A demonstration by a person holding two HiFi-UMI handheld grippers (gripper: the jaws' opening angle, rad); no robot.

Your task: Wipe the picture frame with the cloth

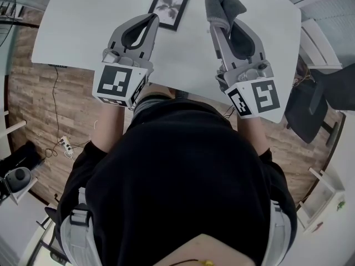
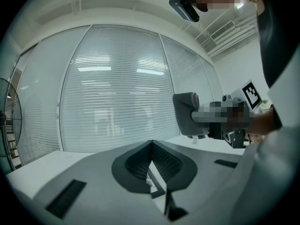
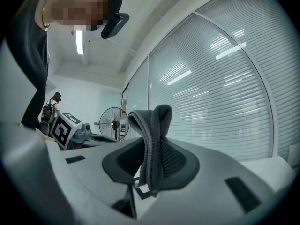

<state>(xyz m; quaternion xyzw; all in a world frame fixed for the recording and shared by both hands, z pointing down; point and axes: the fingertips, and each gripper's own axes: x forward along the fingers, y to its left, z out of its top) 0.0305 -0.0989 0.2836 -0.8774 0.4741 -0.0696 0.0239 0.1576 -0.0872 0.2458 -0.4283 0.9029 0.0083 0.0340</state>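
Just beyond the clenched left claw (image 1: 153, 18) lies the picture frame (image 1: 169, 10); right claw (image 1: 218, 29) grasps the cloth (image 1: 223, 5).

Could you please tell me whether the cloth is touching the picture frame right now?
Apart. The head view shows the cloth, pinched in the right gripper, with bare table between it and the picture frame.

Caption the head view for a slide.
Right gripper holds a cloth near the picture frame on the table; left gripper shut.

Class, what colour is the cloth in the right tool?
The cloth is dark grey, clearest in the right gripper view.
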